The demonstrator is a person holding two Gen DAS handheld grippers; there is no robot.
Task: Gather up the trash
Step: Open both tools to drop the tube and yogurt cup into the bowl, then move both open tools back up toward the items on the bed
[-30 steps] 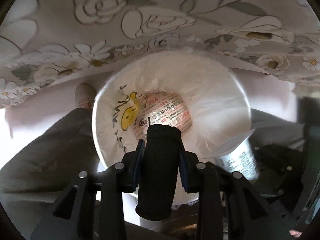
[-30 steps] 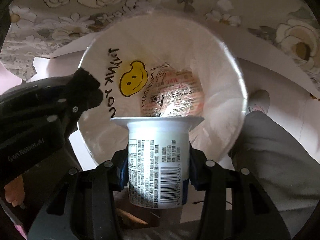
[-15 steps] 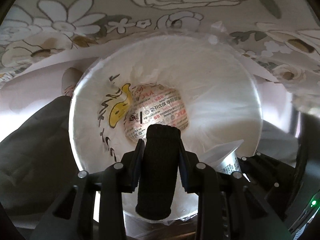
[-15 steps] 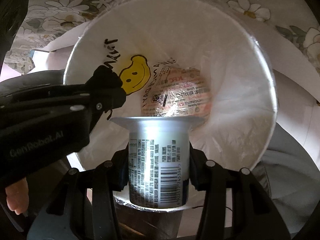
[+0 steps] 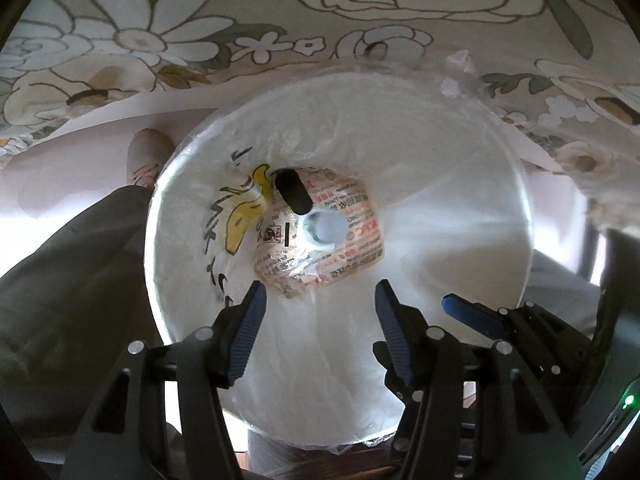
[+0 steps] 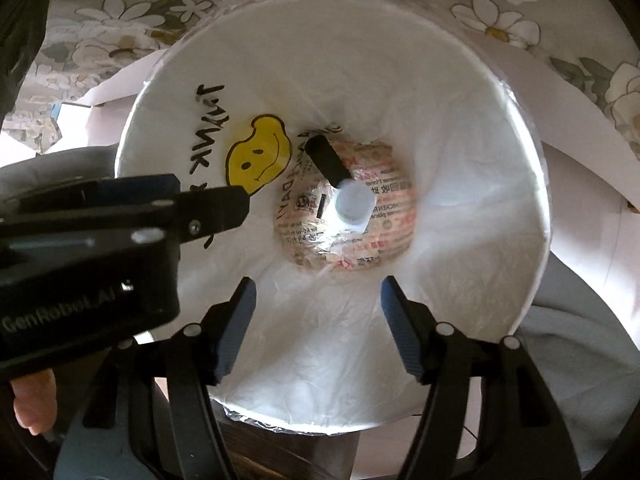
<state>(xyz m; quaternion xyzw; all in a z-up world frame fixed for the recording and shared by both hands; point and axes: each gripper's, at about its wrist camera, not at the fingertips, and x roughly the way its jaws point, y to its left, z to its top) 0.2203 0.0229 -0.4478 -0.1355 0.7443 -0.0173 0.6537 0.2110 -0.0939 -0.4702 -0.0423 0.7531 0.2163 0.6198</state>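
Floral cloth (image 5: 168, 36) behind; bin (image 5: 520, 216) holds cup (image 5: 326, 229), black tube (image 5: 294, 196).

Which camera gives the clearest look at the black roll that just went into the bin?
Right wrist view: the black roll lies unobstructed and sharp at the bottom of the bin, beside the cup. Left wrist view shows it too, smaller and darker.

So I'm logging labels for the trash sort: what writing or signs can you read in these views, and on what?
"GenRobot.AI": on the left gripper body, right wrist view.
"KFC": red print on the wrapper in the bin bag.
Yellow smiley face with black lettering beside it on the bag: mirrored, unreadable.
Other wrapper print: too small.
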